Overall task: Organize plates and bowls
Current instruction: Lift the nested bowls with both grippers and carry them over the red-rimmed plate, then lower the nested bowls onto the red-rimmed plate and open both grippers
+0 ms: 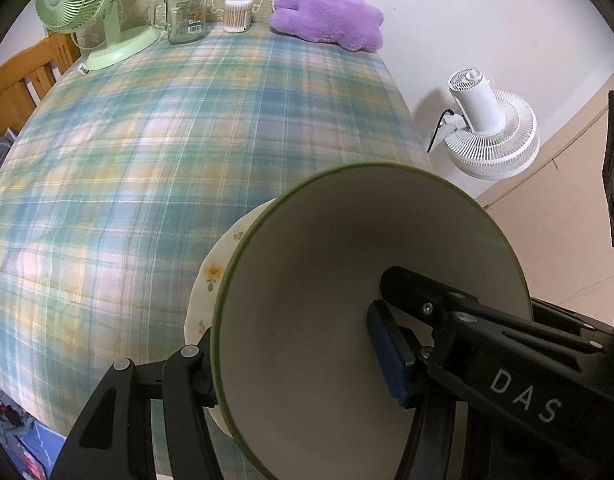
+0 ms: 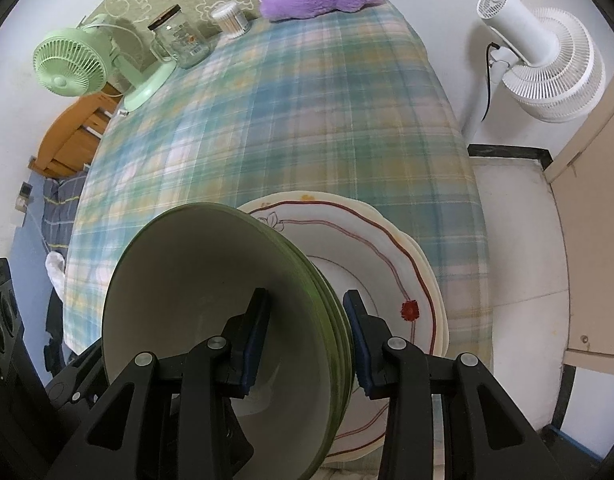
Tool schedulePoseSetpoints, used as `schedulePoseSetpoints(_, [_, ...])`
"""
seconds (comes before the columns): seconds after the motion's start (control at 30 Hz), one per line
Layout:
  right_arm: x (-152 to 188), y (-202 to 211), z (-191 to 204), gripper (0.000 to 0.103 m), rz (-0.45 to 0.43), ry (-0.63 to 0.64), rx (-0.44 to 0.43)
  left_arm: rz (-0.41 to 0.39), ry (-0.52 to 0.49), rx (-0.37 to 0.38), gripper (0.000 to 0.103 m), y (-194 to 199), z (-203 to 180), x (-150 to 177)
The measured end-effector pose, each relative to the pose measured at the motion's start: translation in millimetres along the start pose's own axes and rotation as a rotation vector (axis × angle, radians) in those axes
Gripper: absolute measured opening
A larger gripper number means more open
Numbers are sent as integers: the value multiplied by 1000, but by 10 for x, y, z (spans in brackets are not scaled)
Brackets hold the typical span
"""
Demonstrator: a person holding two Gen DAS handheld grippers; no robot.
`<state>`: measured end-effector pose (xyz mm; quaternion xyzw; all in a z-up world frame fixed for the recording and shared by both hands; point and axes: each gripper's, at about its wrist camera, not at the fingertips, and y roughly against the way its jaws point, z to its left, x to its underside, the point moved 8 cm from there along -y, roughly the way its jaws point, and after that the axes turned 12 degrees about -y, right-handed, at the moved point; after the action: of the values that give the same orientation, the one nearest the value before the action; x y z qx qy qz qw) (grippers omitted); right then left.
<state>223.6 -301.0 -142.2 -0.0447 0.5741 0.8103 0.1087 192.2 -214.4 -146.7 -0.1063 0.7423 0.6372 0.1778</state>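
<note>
Left wrist view: left claw grips the wall of a green-rimmed bowl, blue pad inside, other finger outside; the outer pad is mostly hidden behind the rim, and the bowl's bottom edge is cut off by the frame. Bowl interior is matte cream, shape deep and conical, rim thin olive green. Behind it a floral plate shows only as a crescent w/ yellow flower print; most of it is hidden by the bowl. Right wrist view: right claw is closed on the walls of stacked green bowls; one finger inside the top bowl, the other outside the stack; several nested rims show at the edge, exact count hard to tell. The stack sits tilted on its side over a scalloped plate stack, glossy white w/ red line and red flower; how many plates lie under it is unclear. All rest at the near-right part of the surface, covered in soft plaid cloth, blue-green-yellow, blurred. At the far edge: mint desk fan, glass mug-jar w/ dark lid, clear tub of cotton swabs, purple plush toy. Beside the surface, a white floor fan, ribbed grille, base cut from view.
</note>
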Motion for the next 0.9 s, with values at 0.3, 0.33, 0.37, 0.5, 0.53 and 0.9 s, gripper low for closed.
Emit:
schedulePoseSetpoints(0.3, [100,30,-56,47,-23,-21,-7,-22,-50,-76,69,37,-22,60])
schedulePoseSetpoints(0.33, [110,38,-82,49,-31,-26,6,-24,-53,-81,71,42,-23,73])
schedulePoseSetpoints(0.37, [116,45,-108,55,-38,-32,17,-23,-53,-86,72,44,-18,83])
schedulePoseSetpoints(0.5, [129,99,-173,69,-67,-56,28,-24,-34,-93,81,73,36,109])
schedulePoseSetpoints(0.53, [130,120,-179,69,-75,-56,31,-30,-35,-91,83,102,44,114])
schedulePoseSetpoints(0.9, [246,588,-73,74,-235,-83,132,-116,-133,-54,91,517,162,55])
